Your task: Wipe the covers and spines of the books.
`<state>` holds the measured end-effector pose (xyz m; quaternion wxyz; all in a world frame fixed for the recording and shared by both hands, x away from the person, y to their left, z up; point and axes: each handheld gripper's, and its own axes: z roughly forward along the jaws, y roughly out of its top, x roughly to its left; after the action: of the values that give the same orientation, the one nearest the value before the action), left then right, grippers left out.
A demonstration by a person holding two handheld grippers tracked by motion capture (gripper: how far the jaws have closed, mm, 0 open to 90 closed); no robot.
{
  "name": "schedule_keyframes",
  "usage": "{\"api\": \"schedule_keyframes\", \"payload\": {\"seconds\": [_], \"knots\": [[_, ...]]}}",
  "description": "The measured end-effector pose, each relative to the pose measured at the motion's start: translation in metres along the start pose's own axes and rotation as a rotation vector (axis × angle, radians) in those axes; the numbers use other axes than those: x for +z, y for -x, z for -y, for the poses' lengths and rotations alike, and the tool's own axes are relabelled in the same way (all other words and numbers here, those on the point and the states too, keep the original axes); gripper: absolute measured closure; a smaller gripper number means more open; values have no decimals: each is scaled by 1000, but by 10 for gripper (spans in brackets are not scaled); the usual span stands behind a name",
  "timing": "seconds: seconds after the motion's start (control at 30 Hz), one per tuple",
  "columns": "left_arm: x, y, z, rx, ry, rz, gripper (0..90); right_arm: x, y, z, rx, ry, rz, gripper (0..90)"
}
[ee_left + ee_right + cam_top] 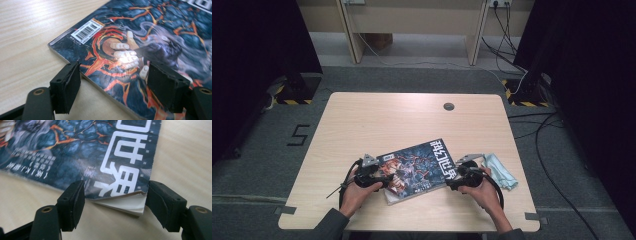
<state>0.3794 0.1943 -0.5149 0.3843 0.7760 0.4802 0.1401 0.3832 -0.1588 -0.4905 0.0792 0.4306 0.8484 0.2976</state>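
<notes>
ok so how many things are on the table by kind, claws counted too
book: 1
light blue cloth: 1
claws: 2, the left claw and the right claw, both open at the book's near corners
total: 4

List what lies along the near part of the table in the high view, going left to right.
Left gripper → book → right gripper → light blue cloth.
</notes>
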Motion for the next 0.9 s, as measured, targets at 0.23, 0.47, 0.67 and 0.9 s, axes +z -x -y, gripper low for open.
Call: {"api": "schedule_keyframes", "payload": {"seconds": [0.23, 0.47, 0.67, 0.9], "knots": [[-9, 4, 2, 21, -12, 13, 296, -12, -8, 12, -7, 29, -38, 362], [-27, 20, 19, 39, -53, 49, 290, -18, 2, 9, 49, 119, -45, 333], [-36, 30, 29, 40, -70, 47, 287, -12, 7, 2, 74, 134, -44, 325], [-38, 33, 33, 48, -71, 74, 326, 5, 15, -9, 104, 106, -21, 325]]}}
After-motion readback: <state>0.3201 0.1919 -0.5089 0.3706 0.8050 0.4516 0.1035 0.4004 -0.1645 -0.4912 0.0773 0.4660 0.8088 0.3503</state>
